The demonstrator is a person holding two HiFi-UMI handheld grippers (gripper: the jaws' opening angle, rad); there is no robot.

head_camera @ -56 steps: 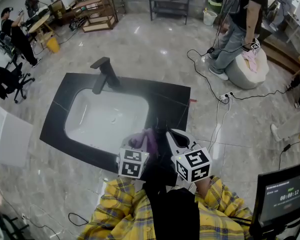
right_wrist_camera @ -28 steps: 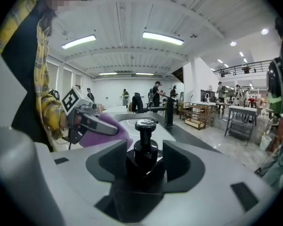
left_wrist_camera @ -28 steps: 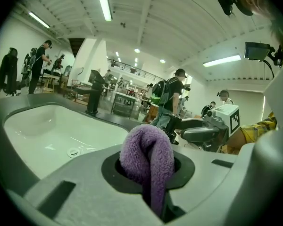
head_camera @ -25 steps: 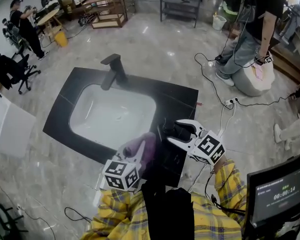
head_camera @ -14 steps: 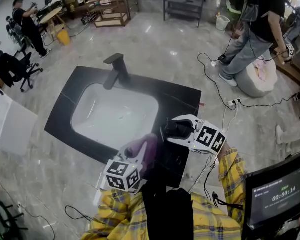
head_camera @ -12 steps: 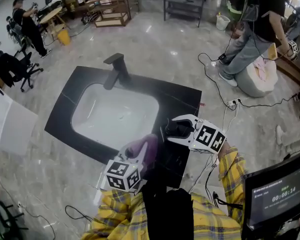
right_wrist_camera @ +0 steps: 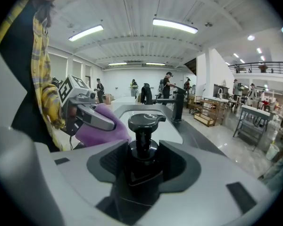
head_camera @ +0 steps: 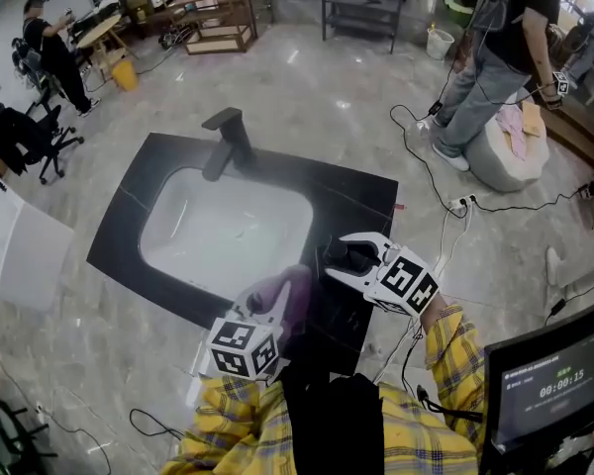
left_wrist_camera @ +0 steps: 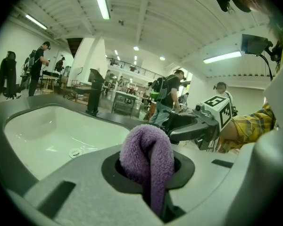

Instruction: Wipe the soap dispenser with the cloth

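Two grippers tip slightly down at the near right of the counter (head_camera: 371, 191). Our right gripper (head_camera: 354, 255), jaws just closing, clasps the soap dispenser (right_wrist_camera: 144, 140) standing there. Just left, our left gripper (head_camera: 280, 303) pinches the purple cloth (left_wrist_camera: 148, 154).

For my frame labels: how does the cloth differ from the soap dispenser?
The cloth is purple, fluffy and folded; the soap dispenser is black, hard and upright. The left gripper holds the cloth clamped; the right gripper's jaws have just been closing on the soap dispenser. Each sits between one gripper's jaws.
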